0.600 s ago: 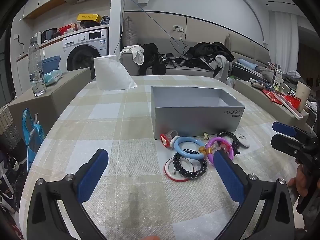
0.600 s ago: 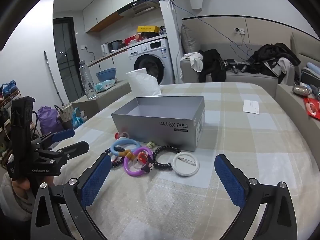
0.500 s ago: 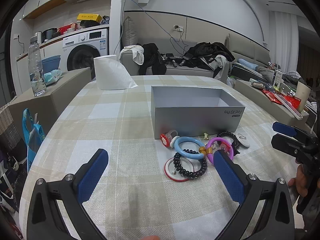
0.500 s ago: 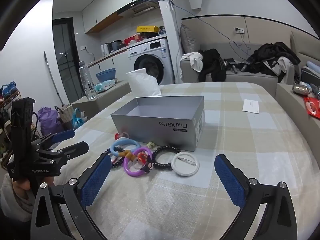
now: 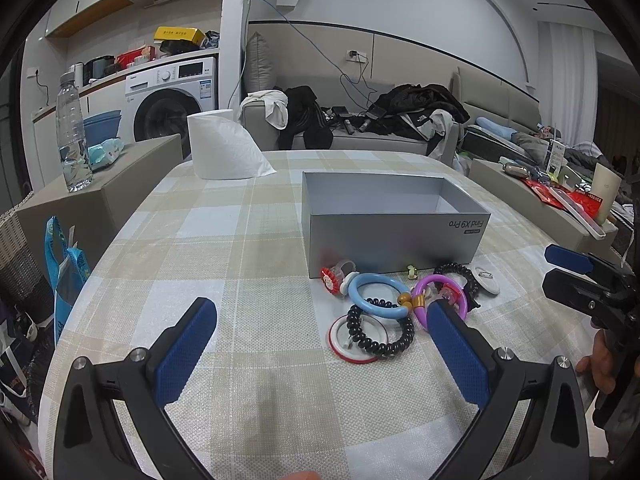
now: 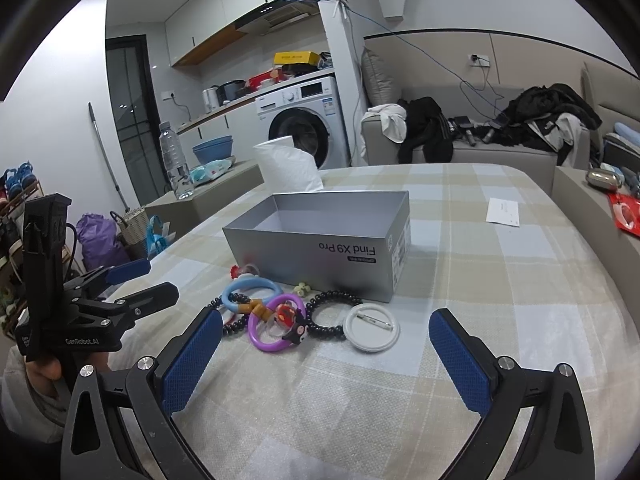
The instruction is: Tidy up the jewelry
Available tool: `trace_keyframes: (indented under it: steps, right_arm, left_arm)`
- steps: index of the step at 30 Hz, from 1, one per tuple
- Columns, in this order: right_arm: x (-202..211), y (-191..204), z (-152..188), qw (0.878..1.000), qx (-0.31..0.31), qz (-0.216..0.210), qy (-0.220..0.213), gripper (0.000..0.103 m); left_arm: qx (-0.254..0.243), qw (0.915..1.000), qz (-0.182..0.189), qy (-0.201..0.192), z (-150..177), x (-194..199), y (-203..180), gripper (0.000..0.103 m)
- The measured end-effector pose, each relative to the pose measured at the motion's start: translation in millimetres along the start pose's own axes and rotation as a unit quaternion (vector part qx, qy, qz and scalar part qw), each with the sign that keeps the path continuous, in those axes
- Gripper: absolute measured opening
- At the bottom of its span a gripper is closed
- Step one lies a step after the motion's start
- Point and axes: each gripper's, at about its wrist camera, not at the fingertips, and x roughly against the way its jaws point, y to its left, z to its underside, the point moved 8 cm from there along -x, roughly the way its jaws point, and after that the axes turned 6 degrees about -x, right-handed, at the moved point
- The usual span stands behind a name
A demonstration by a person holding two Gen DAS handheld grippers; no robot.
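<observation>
On the grey box [image 6: 320, 246], "Find X9 Pro"; smaller print seems unreadable; both grippers' fingers [image 5: 458, 344] spread empty.

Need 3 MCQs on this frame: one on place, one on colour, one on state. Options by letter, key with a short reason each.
1. Where does the jewelry lie relative to the grey box?
A. inside it
B. on the tablecloth in front of it
C. on the sofa

2. What colour is the ring that carries the cartoon charm?
A. purple
B. green
C. yellow

3. What state are the left gripper and right gripper in?
A. both shut on a bracelet
B. left open, right shut
C. both open, holding nothing

Key: 1 B, since the pieces sit on the cloth by the box's near wall. 2 A, since the ring is purple. 3 C, since both sets of jaws stand wide apart with nothing between them.
</observation>
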Motion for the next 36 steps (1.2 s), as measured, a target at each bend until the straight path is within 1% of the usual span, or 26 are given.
trace_keyframes:
  steps: [25, 28, 32, 34, 36]
  right_arm:
    - [-0.4, -1.3, 0.3, 1.000, 0.000, 0.004, -0.004, 0.103]
    - [-0.6, -2.7, 0.4, 1.000, -0.005, 0.004, 0.000, 0.103]
    - [-4.9, -4.7, -0.4, 1.000, -0.011, 0.015, 0.012, 0.103]
    - [-7.0, -4.5, -0.6, 0.999, -0.001, 0.036, 0.022, 0.103]
    - [-7.1, -4.6, -3.7, 0.998, 0.005, 0.054, 0.011, 0.103]
  left_arm:
    - [0.000, 1.0000, 0.000, 0.000, 0.1, 0.4, 0.3, 0.102]
    - [0.004, 1.0000, -0.002, 0.006, 1.1, -0.9, 1.8, 0.102]
    - [0.012, 0.9997, -0.016, 0.016, 0.9, -4.1, 5.7, 0.102]
    - [0.009, 0.9996, -0.019, 0.020, 0.5, -5.1, 4.9, 0.102]
    - [0.000, 0.9996, -0.016, 0.022, -0.3, -5.7, 1.2, 0.102]
